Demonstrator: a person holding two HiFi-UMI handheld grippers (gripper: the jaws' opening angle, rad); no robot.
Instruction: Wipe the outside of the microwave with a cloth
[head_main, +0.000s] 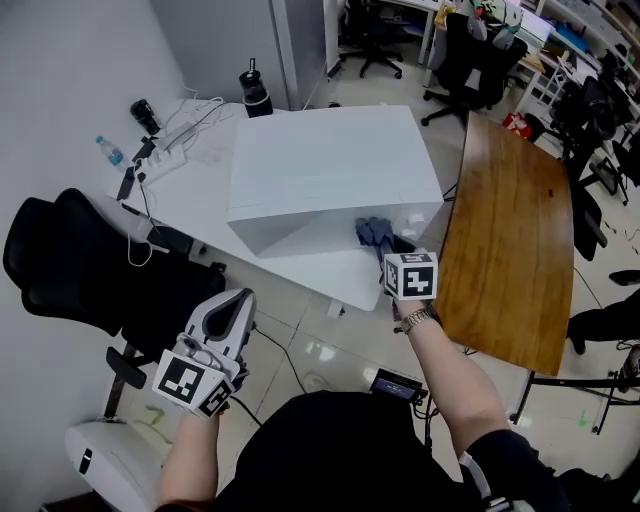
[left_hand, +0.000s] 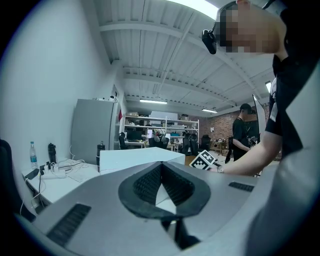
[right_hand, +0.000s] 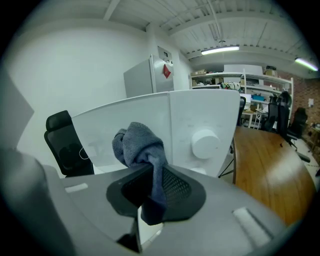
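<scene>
The white microwave (head_main: 320, 170) stands on a white table (head_main: 190, 205), its front panel facing me. My right gripper (head_main: 392, 248) is shut on a blue-grey cloth (head_main: 374, 232) and holds it right at the lower front of the microwave, near the knob side. In the right gripper view the bunched cloth (right_hand: 140, 147) sticks up from the jaws of the right gripper (right_hand: 152, 185), close before the microwave front (right_hand: 125, 130) and left of its round knob (right_hand: 205, 144). My left gripper (head_main: 236, 308) hangs low at the left, away from the microwave, shut and empty (left_hand: 161, 187).
A black office chair (head_main: 70, 265) stands left of the table. A power strip with cables (head_main: 165, 140), a water bottle (head_main: 108, 150) and a black flask (head_main: 255, 92) lie on the table's far side. A wooden table (head_main: 510, 240) is at the right. A person (left_hand: 245, 135) stands beyond.
</scene>
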